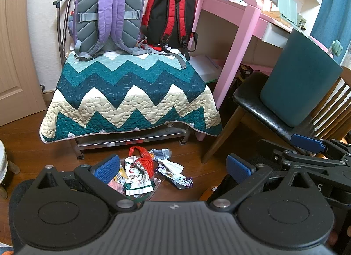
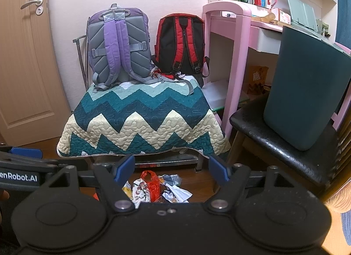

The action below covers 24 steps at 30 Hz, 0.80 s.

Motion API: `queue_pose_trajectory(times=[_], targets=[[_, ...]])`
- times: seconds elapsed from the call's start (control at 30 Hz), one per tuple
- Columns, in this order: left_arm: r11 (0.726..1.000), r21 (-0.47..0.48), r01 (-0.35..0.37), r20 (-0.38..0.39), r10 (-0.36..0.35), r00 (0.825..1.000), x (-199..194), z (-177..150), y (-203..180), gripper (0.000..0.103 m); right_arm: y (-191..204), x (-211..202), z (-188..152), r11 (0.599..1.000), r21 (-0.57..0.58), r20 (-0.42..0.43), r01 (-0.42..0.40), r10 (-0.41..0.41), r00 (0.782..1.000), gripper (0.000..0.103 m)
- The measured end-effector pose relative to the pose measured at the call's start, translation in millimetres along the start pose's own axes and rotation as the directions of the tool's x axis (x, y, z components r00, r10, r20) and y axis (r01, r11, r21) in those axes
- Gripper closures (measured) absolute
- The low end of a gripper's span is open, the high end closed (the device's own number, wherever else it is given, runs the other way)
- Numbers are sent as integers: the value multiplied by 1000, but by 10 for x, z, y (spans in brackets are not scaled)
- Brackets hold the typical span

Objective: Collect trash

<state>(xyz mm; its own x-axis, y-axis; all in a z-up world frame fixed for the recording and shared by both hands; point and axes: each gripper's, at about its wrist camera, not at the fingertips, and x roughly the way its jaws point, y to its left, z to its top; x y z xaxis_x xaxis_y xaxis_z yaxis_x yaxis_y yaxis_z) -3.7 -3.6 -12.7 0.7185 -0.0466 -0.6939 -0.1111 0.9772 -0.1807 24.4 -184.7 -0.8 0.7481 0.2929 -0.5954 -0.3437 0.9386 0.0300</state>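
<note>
Left claw (image 1: pixel 173 165) hangs released above the trash pile (image 1: pixel 151 171) on the floor, just before the quilt-draped surface (image 1: pixel 129 94), poised to begin picking. From the right wrist, the right claw (image 2: pixel 171 170) gapes empty over that trash pile (image 2: pixel 155 187) too.

Crinkled plastic wrappers (image 1: pixel 153 171), glossy wood floor (image 1: pixel 28 145), quilted cloth cover (image 1: pixel 129 94)

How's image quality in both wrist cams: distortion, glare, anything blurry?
Left wrist view: strong fisheye bowing at the wooden door, dark corner vignette; crumpled wrapper pile on the floor sharp, open left gripper crisp. Right wrist view: same barrel bend, soft glare on the black vinyl chair seat, pile partly hidden behind the open right gripper.
</note>
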Motion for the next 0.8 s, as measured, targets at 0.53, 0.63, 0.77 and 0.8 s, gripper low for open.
queue_pose_trajectory(times=[0.53, 0.63, 0.77, 0.8], targets=[[1000, -22, -11, -22, 10, 1000, 90, 54, 109, 0, -8, 139, 37, 1000, 8, -26, -20, 20, 999, 28], [999, -32, -14, -40, 12, 999, 166, 100, 150, 0, 5, 233, 55, 999, -7, -38, -35, 35, 999, 28], [998, -52, -24, -61, 21, 998, 329, 162, 253, 0, 27, 416, 71, 998, -40, -61, -53, 50, 997, 28], [998, -59, -27, -69, 23, 997, 382, 176, 291, 0, 35, 476, 79, 997, -51, -66, -56, 53, 996, 28]])
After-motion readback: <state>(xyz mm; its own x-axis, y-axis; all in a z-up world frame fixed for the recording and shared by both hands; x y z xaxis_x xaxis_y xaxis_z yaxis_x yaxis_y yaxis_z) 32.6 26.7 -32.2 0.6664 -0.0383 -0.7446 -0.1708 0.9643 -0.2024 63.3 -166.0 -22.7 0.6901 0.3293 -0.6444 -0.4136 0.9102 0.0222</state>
